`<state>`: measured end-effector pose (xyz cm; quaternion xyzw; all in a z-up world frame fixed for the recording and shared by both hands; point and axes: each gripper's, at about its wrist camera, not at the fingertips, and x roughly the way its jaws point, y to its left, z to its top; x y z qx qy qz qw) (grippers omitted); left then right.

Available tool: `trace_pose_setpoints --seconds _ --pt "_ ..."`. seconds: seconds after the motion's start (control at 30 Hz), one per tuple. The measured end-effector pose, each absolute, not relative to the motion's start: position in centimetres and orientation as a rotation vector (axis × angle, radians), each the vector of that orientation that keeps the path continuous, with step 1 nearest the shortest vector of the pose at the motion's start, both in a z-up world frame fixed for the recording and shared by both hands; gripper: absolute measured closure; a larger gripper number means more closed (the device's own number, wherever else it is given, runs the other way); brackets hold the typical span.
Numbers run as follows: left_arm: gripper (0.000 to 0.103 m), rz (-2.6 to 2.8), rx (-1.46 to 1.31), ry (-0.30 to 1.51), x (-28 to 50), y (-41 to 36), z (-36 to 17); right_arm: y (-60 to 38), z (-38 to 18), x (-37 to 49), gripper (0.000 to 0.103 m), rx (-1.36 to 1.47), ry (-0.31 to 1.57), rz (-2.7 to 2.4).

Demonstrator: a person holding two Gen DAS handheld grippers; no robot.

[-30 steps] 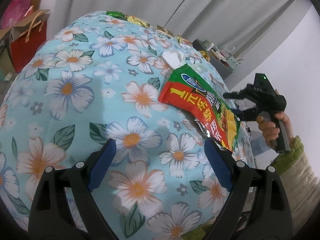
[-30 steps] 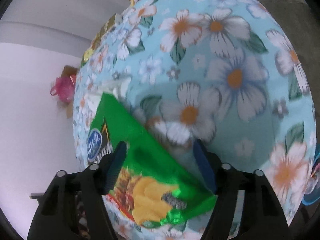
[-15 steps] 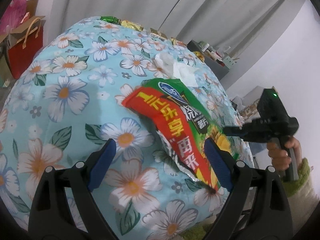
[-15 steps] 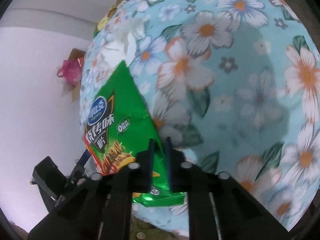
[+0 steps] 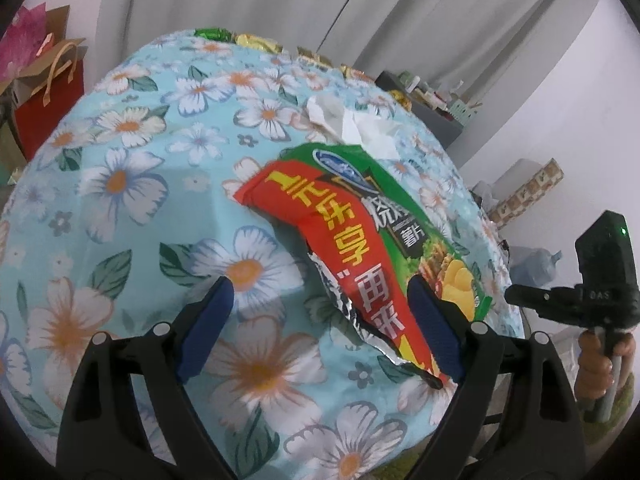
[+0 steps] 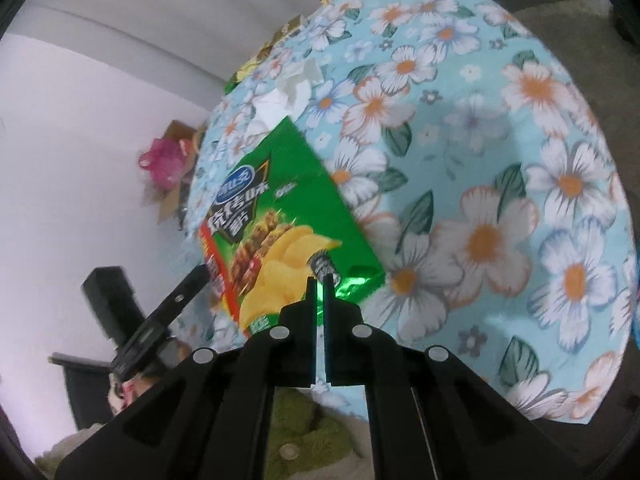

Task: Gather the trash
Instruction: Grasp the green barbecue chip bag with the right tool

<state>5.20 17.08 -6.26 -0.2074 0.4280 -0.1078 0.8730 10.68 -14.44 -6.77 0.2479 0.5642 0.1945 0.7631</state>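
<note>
Right hand-held gripper (image 6: 319, 280) clamps the chip bag (image 6: 280, 216), hiding its edge; left hand-held gripper (image 5: 320, 308) gapes apart

Green-and-red chip bag (image 5: 372, 248) (image 6: 280, 216): opened, crumpled, foil lining showing at torn end, tilted above floral tablecloth. Crumpled white tissue (image 5: 352, 128) (image 6: 284, 96): lies on cloth just beyond bag.

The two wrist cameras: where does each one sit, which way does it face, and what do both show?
Left wrist: sits behind the open left gripper, faces across the flowered tablecloth to the chip bag; the right gripper shows.
Right wrist: sits behind the right gripper, shut on the chip bag edge; the left gripper shows lower left.
Both show the bag, tissue and tablecloth.
</note>
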Motion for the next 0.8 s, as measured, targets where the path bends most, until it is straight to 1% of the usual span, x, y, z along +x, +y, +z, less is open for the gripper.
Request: trace_pose_setpoints --seconds 0.07,0.1,0.13,0.2,0.37,0.43,0.6,0.7,0.77,0.8 --pt "0.021 -0.219 -0.427 0.903 5.5 16.9 -6.5 -15.2 -7.7 10.9 0.09 0.575 1.234 0.407" --pt "0.021 -0.215 -0.423 0.907 5.6 16.8 -6.6 -15.5 -8.0 11.1 0.082 0.591 1.237 0.391" --pt "0.022 -0.212 -0.42 0.91 5.7 16.8 -6.7 -16.1 -8.5 11.6 0.078 0.618 1.237 0.381" --pt "0.022 -0.21 -0.416 0.913 5.7 16.8 -6.8 -16.4 -8.9 12.6 0.075 0.653 1.231 0.384" --pt "0.022 -0.197 -0.394 0.922 6.0 16.7 -6.9 -15.8 -8.5 16.7 0.061 0.628 1.218 0.455" --pt "0.022 -0.192 -0.382 0.925 6.1 16.5 -6.9 -14.7 -8.9 18.7 0.051 0.615 1.248 0.518" --pt "0.022 -0.183 -0.34 0.938 6.4 16.1 -7.1 -11.7 -12.2 21.6 0.05 0.602 1.444 0.651" --pt "0.022 -0.182 -0.321 0.943 6.5 15.8 -7.2 -9.5 -12.8 21.4 0.05 0.569 1.496 0.764" --pt "0.022 -0.182 -0.314 0.945 6.6 15.8 -7.2 -9.0 -12.9 21.5 0.053 0.571 1.498 0.793" --pt "0.022 -0.183 -0.306 0.945 6.6 15.7 -7.3 -9.0 -13.1 21.6 0.059 0.575 1.498 0.794"
